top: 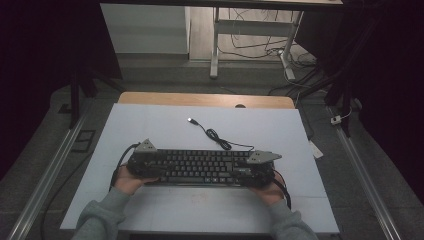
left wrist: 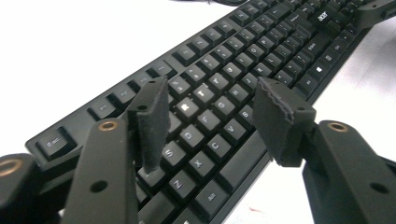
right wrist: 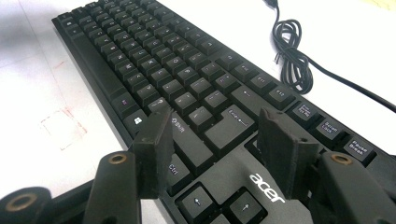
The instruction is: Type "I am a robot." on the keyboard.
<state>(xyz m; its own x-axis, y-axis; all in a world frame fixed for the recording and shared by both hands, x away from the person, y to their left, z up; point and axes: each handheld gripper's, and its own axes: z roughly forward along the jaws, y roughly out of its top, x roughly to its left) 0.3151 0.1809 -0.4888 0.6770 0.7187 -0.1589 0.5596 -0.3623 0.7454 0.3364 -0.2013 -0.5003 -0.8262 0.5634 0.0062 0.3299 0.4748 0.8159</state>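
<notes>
White mat (top: 150, 125) on the table, black acer keyboard (top: 200, 166) lying mid-mat near the person's edge, long axis running left-right. Kbd sits right under both tongs: left gripper (left wrist: 210, 123) over its left end, right gripper (right wrist: 212, 149) over its right end, equally near. Both spread, pinching nothing. USB cable (top: 212, 134) trails away, loosely coiled.

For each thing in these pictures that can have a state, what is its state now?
keyboard: flat on the white mat, keys up.
keyboard cable: unplugged, loosely coiled behind the keyboard, plug lying free.
left gripper: open over the keyboard's left end, nothing between the pads.
right gripper: open over the keyboard's right end, nothing held.
</notes>
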